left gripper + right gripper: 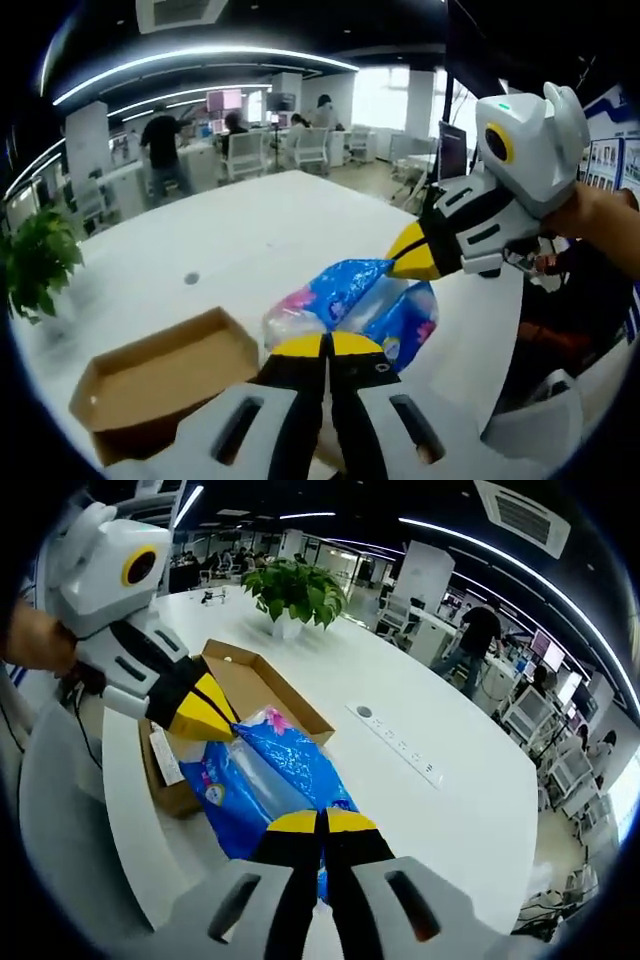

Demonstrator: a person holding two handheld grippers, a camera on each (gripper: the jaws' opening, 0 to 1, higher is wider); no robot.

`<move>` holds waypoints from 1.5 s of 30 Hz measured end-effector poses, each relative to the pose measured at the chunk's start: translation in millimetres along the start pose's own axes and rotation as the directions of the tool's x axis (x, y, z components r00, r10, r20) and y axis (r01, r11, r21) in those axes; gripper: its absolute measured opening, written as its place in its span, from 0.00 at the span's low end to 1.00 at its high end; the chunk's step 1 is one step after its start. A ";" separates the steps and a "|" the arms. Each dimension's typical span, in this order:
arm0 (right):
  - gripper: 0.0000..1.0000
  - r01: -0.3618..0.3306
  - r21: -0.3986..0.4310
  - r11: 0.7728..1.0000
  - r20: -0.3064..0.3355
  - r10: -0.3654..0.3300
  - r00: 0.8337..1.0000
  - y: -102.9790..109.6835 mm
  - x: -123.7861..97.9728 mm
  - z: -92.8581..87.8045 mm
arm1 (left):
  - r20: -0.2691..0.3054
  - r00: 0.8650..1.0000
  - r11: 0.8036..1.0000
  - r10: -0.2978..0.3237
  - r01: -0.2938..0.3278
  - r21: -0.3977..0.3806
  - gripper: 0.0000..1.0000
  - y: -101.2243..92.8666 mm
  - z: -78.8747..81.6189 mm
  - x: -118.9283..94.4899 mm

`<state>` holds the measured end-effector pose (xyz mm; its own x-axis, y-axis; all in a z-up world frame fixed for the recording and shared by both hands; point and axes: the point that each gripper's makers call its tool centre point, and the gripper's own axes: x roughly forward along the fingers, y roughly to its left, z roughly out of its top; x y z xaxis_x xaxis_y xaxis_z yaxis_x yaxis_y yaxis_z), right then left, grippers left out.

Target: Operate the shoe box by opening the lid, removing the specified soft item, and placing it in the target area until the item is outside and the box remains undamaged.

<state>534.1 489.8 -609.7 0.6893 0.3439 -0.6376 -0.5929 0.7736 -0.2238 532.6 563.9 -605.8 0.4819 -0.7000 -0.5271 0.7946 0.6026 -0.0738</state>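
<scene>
The broad white surface [250,240] curved through an open-plan office lit by long ceiling strip lights, with desks, monitors, white chairs and several people standing or seated beyond it. A leafy green potted plant [295,588] stood on the surface behind the open brown cardboard shoe box [262,685], and a recessed socket strip [400,745] ran along the bare stretch to the box's side. A small round grommet [191,278] sat in the surface beyond the box.

The soft blue plastic-wrapped pack with pink print [270,775] was held up between both tools, just beside and partly over the box, whose inside looked bare [165,375]. The left gripper [327,350] had its yellow-tipped jaws closed together on the pack's near edge; in the right gripper view it [215,712] reached in from the left, a hand behind it, pinching the pack's upper corner. The right gripper [322,825] likewise had its jaws pressed shut on the pack; in the left gripper view it [410,255] bit the opposite end.

Much open surface lay beyond the box, toward the far edge. The near curved edge ran close below the box.
</scene>
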 end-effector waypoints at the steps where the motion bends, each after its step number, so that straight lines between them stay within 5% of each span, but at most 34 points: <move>1: 0.00 0.002 -0.002 1.000 -0.003 -0.002 1.000 -2.4 -0.7 -2.6 | 0.001 1.000 1.000 -0.002 0.002 -0.003 0.00 -2.1 0.5 2.4; 18: 0.00 0.026 0.003 1.000 -0.045 -0.026 0.999 -47.1 -12.5 -49.8 | -0.027 0.997 0.997 -0.078 0.078 -0.001 0.00 -45.5 2.9 54.9; 45: 0.00 0.071 0.041 0.997 -0.114 -0.065 0.991 -117.2 -5.8 -110.7 | -0.116 0.973 0.980 -0.199 0.201 0.004 0.00 -85.2 7.4 139.4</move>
<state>553.5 338.2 -661.4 0.6745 0.2293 -0.7018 -0.5255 0.8168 -0.2381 534.8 412.1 -666.7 0.2680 -0.7569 -0.5960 0.8765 0.4483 -0.1752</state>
